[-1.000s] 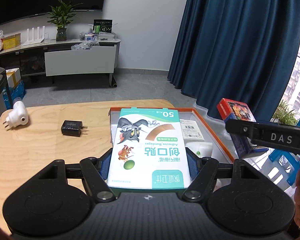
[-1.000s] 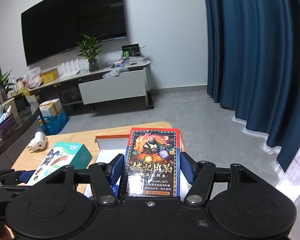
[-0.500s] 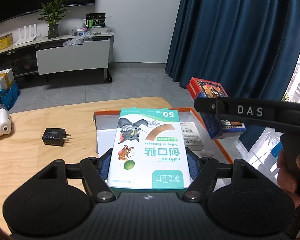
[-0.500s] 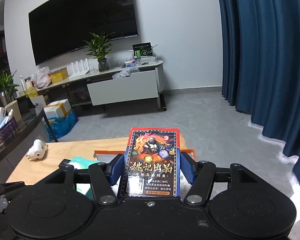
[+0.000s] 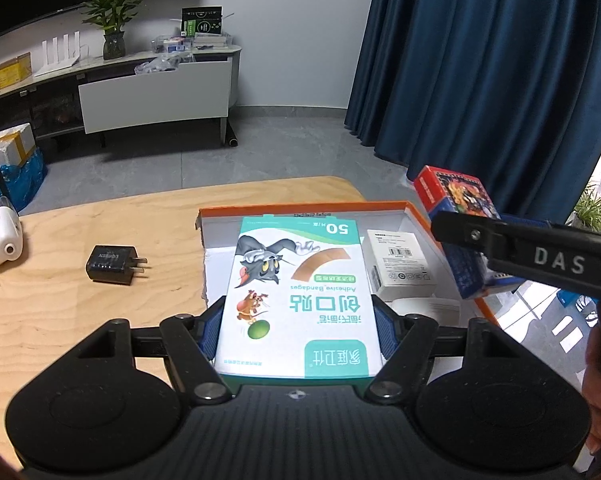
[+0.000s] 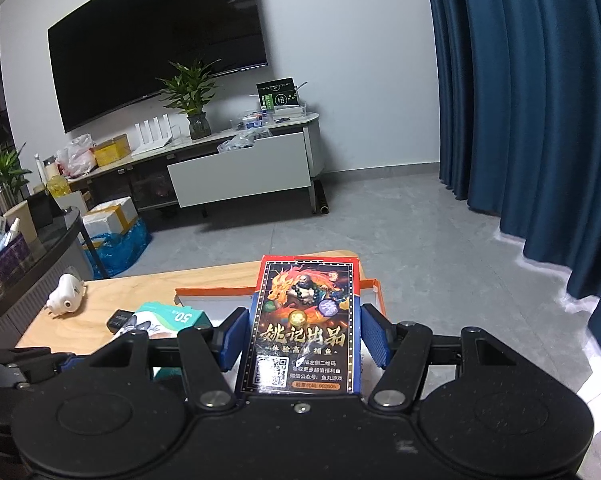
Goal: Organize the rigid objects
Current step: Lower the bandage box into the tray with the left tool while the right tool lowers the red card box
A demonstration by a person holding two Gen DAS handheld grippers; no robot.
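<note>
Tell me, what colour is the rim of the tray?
Orange. The tray has an orange rim and a white inside, clearest in the left wrist view.

Three small boxes [image 5: 298,300] [image 5: 456,200] [image 5: 400,262], two chargers [image 5: 110,265] [image 5: 0,238], one orange tray [image 5: 300,210], two grippers [image 5: 298,320] [image 6: 304,340].

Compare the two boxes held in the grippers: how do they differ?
The bandage box is pale green and white with cartoon art; the card box is dark with red and blue edges. The bandage box sits in the left gripper above the orange-rimmed tray; the card box, in the right gripper, looks narrower. Both are clamped flat, face up.
</note>
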